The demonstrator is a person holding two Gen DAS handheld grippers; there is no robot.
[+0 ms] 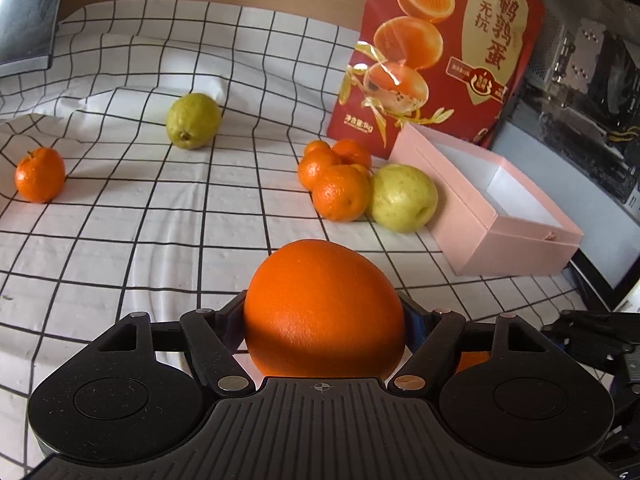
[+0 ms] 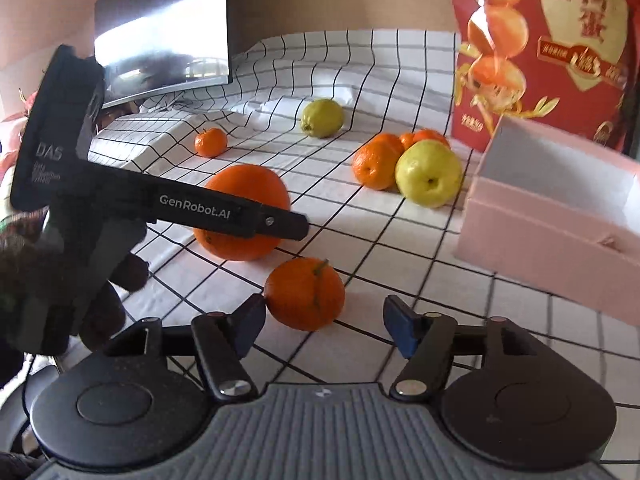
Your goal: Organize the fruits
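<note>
Fruit count: one big orange [image 1: 324, 308], two yellow-green pears, several small tangerines. Near pear [image 1: 402, 198] touches the tangerine cluster [image 1: 336, 178], just beside the pink box [image 1: 520, 240]; far pear [image 1: 193, 121] sits alone further back. One lone tangerine [image 1: 40, 175] at far left, one more [image 2: 305, 294] in front of the right gripper.

Cluster looks like four tangerines – back ones overlap, exact count unclear.

Left gripper [image 1: 324, 320]: clamped on the big orange, pads pressing both sides. In the right wrist view the orange [image 2: 242, 212] sits low over the checked cloth [image 2: 400, 248]; contact with the cloth can't be told, finger bar crosses it.

Right gripper [image 2: 324, 326]: jaws part-open, nothing held – the stemmed tangerine lies on the cloth just ahead of the left pad, gap on the right side.

Box is open, white inside, no fruit visible; its right part blurred and cut off in the right wrist view. Red bag [image 1: 440, 52] stands behind it, top cropped. Dark gloved hand [image 2: 60, 280] on the left gripper's handle, mostly in shadow.
</note>
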